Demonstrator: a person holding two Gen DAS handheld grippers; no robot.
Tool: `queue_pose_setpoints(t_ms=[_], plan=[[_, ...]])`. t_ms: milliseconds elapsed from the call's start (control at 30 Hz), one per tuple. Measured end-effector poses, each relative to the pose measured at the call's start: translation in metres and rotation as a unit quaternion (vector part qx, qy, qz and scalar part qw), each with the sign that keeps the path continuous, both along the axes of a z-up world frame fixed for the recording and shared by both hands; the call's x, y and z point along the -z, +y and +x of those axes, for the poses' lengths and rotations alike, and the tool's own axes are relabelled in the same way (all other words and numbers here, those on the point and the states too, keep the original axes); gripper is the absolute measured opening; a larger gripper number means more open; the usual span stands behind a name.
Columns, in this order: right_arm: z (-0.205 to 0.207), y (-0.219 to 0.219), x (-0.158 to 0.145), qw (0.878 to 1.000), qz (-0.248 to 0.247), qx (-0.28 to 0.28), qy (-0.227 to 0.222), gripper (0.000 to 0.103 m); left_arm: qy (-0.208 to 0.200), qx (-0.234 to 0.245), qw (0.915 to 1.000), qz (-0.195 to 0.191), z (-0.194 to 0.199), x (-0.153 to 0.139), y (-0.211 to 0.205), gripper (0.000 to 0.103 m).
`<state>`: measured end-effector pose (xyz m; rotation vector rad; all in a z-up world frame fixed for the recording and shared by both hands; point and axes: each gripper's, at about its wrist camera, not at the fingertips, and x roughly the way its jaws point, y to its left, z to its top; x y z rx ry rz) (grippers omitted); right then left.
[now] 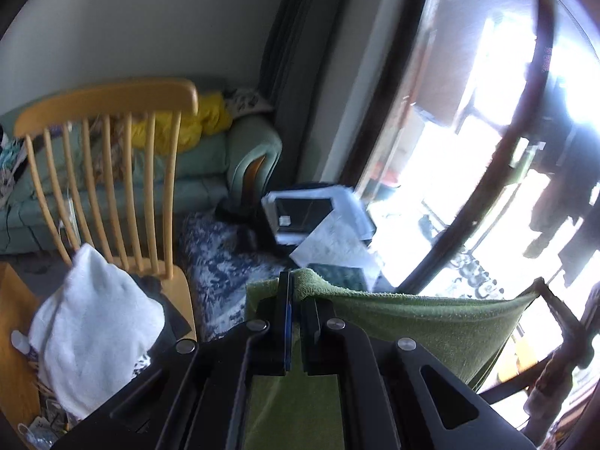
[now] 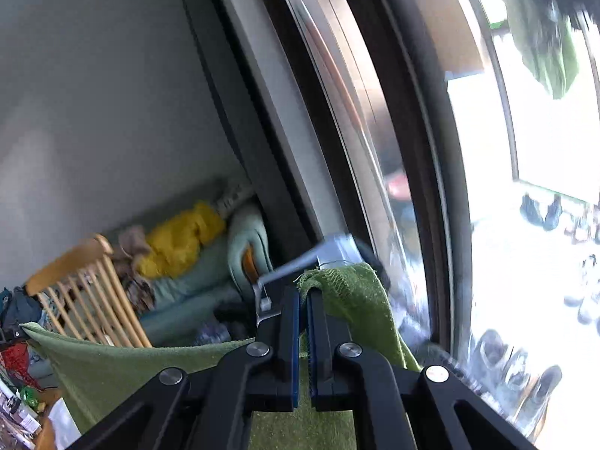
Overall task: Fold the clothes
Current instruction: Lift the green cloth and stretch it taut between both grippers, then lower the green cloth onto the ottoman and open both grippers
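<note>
The left gripper (image 1: 294, 281) was clamped shut on one top corner of a green towel (image 1: 431, 322), and the right gripper (image 2: 303, 292) was pinched closed on the other corner, so the towel hung stretched in the air between them, in front of a wooden chair (image 1: 112, 157). To fold it well, both corners should probably stay level and taut before being brought together. The towel's lower edge was cut off below both views, and the bright window (image 1: 487, 131) washed out everything beyond.
</note>
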<state>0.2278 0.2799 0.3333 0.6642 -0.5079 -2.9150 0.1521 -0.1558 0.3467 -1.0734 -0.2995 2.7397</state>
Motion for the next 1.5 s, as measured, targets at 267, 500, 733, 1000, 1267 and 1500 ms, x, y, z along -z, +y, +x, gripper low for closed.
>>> queue_pose_setpoints(t_ms=[267, 500, 733, 1000, 1267, 1500], plan=[[-0.164, 0.011, 0.094, 0.996, 0.001, 0.003, -0.089, 0.003, -0.034, -0.035, 0.9985, -0.025, -0.147, 0.091, 0.025, 0.003], [-0.250, 0.024, 0.140, 0.994, -0.022, 0.015, -0.107, 0.003, -0.048, -0.049, 0.9976, 0.000, -0.231, 0.146, 0.039, 0.003], [-0.264, 0.013, 0.183, 0.988, -0.022, -0.010, -0.150, 0.003, -0.079, -0.057, 0.9949, -0.027, -0.253, 0.198, 0.040, 0.003], [-0.202, -0.010, 0.261, 0.967, -0.018, -0.081, -0.242, 0.003, -0.207, -0.046, 0.9639, -0.160, -0.219, 0.282, 0.027, 0.003], [-0.120, -0.059, 0.349, 0.913, -0.002, -0.163, -0.374, 0.003, -0.283, -0.028, 0.9302, -0.232, -0.172, 0.362, 0.022, 0.003], [-0.102, -0.061, 0.393, 0.893, -0.027, -0.154, -0.422, 0.009, -0.298, -0.030, 0.9109, -0.283, -0.165, 0.381, 0.032, 0.010]])
